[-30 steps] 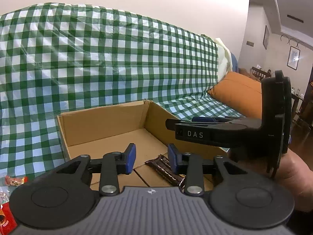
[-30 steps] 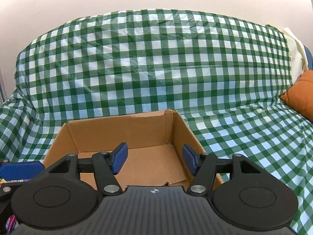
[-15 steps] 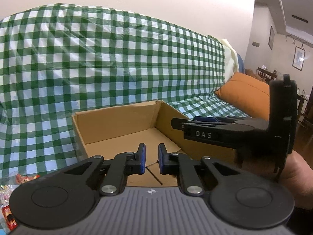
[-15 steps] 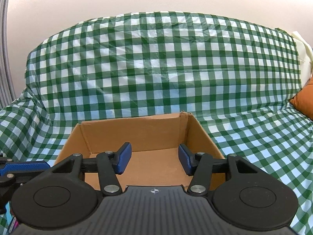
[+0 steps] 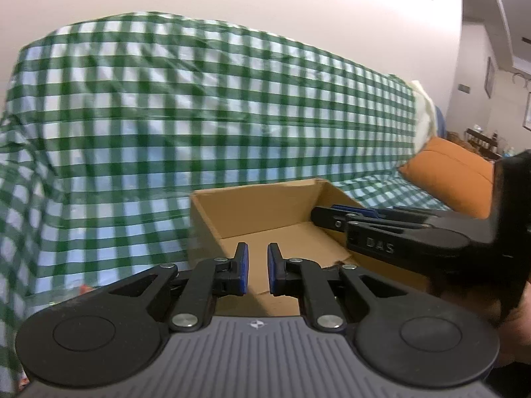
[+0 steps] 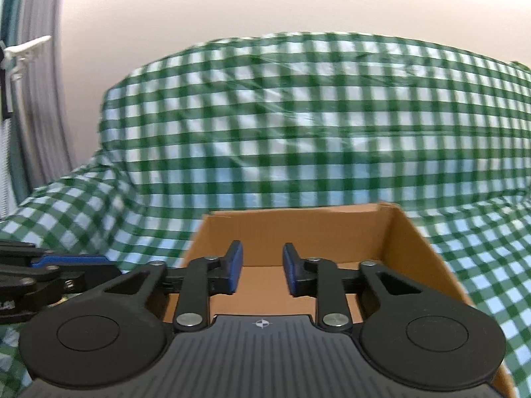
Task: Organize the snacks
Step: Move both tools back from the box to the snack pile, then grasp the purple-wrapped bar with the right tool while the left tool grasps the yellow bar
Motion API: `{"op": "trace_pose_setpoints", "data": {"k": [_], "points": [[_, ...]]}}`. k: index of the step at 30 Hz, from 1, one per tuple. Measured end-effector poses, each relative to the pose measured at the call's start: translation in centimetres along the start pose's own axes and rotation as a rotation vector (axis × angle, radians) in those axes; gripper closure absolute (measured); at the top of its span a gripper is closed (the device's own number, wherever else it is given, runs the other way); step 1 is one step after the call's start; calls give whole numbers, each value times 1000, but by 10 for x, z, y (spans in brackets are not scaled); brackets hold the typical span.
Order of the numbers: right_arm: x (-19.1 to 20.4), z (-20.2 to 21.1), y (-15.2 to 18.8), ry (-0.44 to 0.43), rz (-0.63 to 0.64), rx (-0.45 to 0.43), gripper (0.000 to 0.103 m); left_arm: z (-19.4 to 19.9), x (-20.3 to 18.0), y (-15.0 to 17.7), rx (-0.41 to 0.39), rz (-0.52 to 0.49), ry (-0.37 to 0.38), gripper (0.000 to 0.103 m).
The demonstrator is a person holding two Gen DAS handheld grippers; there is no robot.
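On the green-checked cloth (image 5: 139, 139) sits the open cardboard box (image 5: 265, 212), and we hold both grippers over its near side. Our left gripper (image 5: 258, 273) has just been closing: only a narrow gap is left between its blue pads, with nothing in it, and the box floor shows behind that gap. Our right gripper (image 6: 262, 272) has also just been closing; its blue pads stand somewhat further apart, empty too, framing the box's far wall and floor. From the left wrist view the right gripper reaches in over the box's right wall. No snack shows in the visible part of the box; a small reddish thing (image 5: 84, 288) lies blurred on the cloth left of the box, too unclear to name.
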State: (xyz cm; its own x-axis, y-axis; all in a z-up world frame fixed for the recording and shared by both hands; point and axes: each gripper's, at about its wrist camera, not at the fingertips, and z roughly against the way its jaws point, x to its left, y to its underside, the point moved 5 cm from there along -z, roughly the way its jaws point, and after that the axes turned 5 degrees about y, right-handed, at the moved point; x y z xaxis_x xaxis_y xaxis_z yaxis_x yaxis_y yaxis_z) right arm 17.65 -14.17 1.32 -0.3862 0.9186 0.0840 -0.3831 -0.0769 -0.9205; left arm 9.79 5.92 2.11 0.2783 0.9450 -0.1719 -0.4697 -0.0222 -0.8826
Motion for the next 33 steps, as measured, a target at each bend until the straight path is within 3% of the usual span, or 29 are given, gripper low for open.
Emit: {"op": "trace_pose_setpoints", "data": {"k": [6,10,14,18,20,24,28,33], "points": [[41,4,0,-121,24,-14,78,17,53,8,25,120,-138,91],[84,16,6,-237,63,-31,78,32,106,26,67,216,-324,91],[133,18,24,-347,147,-6,78,47,151,51,163,249,-496,90],[162,1,48,-360,188,97,76,47,171,76,279,181,-603,90],[171,-12,59,-322,215,144,75,44,177,83,313,165,-637,88],[180,-35,75,-236,252,205,75,37,183,90,333,140,-641,88],[182,-59,85,-233,241,270,67,15,179,108,426,27,-691,88],[187,-73,103,-248,267,330,62,1,183,120,483,3,-737,88]]}}
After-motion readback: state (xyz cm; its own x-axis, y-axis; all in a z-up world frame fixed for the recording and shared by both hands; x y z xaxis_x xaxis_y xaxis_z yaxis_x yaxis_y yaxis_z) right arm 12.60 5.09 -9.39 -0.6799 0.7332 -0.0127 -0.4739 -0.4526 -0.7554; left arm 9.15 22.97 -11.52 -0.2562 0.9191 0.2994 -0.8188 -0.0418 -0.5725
